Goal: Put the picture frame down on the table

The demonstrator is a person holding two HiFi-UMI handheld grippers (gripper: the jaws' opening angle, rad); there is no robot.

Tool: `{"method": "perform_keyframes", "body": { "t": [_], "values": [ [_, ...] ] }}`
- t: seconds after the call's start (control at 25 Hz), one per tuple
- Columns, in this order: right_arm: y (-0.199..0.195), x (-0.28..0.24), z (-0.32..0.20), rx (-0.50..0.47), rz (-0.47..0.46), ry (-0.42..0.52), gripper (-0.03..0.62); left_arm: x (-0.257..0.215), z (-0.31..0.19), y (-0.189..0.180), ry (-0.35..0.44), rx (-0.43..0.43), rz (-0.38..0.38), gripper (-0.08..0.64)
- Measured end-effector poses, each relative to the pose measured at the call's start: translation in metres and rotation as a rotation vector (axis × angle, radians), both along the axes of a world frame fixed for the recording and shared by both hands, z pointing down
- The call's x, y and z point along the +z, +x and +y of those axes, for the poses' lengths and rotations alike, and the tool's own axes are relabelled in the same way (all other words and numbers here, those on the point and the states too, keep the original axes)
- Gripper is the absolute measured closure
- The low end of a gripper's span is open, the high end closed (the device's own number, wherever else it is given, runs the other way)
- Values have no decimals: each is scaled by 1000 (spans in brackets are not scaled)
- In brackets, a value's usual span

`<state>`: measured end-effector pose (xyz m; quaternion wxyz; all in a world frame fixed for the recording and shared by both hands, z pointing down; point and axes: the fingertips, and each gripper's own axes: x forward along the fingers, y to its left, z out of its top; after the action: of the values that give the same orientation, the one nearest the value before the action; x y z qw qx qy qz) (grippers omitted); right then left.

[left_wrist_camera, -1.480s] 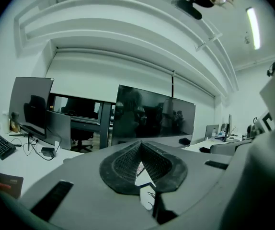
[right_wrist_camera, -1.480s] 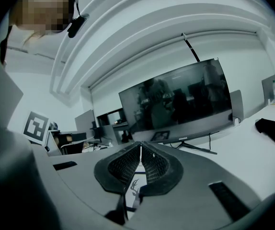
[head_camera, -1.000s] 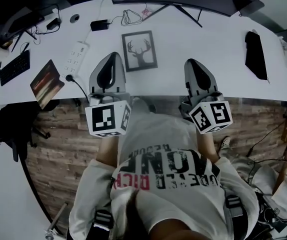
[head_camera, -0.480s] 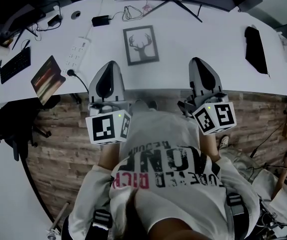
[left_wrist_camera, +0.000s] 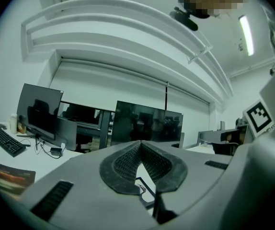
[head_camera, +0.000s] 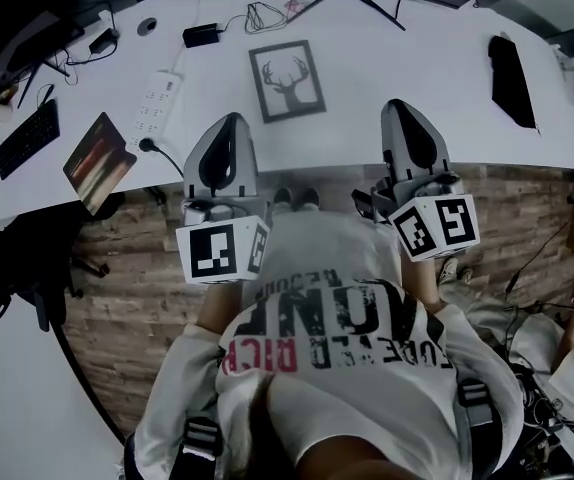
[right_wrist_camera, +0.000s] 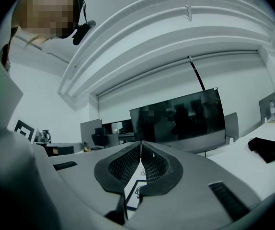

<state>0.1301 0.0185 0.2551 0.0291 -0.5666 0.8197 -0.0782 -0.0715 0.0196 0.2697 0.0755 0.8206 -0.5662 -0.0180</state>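
Black deer picture frame [head_camera: 287, 80] flat on white surface [head_camera: 397, 58], ahead of & betw. left tool [head_camera: 229, 118] and right tool [head_camera: 403, 105]; both tools' jaws together, empty.

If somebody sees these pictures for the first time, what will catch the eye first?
The picture frame with a deer drawing lies flat in the middle of the white table. The left gripper and the right gripper hover over the table's near edge, one on each side of the frame, their fingers closed on nothing. A power strip and a keyboard lie further left.
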Motion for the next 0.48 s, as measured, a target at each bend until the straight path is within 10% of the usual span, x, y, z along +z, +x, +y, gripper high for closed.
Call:
{"method": "perform_keyframes", "body": {
  "t": [0.48],
  "values": [
    [-13,-1,-5,-18,-4,-1,586,-4,-13,-5,8,-1,3,557]
  ]
}}
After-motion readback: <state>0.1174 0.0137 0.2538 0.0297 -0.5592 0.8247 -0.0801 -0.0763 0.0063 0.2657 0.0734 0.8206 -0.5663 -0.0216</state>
